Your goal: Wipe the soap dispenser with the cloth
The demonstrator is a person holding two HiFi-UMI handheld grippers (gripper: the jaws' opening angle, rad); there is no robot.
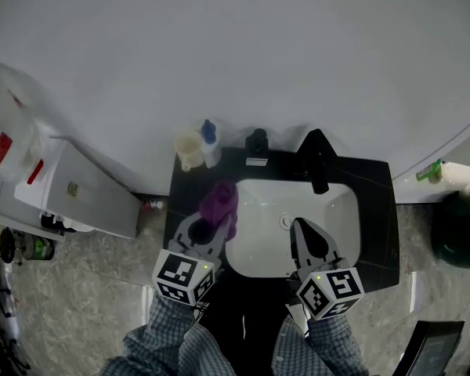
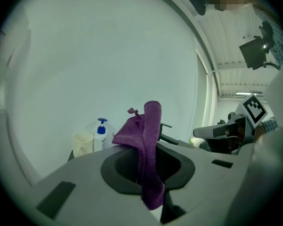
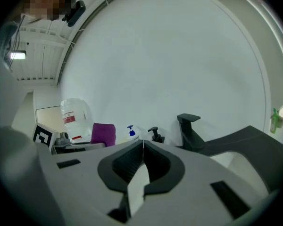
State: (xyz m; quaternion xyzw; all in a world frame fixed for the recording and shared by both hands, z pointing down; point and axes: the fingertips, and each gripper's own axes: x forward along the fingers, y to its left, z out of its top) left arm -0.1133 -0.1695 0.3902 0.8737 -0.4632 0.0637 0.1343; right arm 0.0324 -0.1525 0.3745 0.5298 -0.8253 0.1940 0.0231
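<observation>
Cloth (image 1: pixel 220 203) is pinched in your left gripper (image 1: pixel 210 227): its jaws are closed on the purple fabric, which stands bunched above the tips and hangs down between them. You hold it over the left edge of the white sink (image 1: pixel 338 227), above the black worktop (image 1: pixel 370 185).

Your right gripper (image 1: pixel 301 225) sits over the sink basin with its jaws pressed together and nothing between them.

The black soap dispenser (image 1: pixel 256 140) stands upright at the back of the worktop against the wall, between a white pump bottle (image 1: pixel 210 142) with a blue top and the black tap (image 1: pixel 318 160). A pale cup (image 1: pixel 189 149) stands just beside the pump bottle, on its left. The cloth is near the soap dispenser but clearly apart from it, not touching.
</observation>
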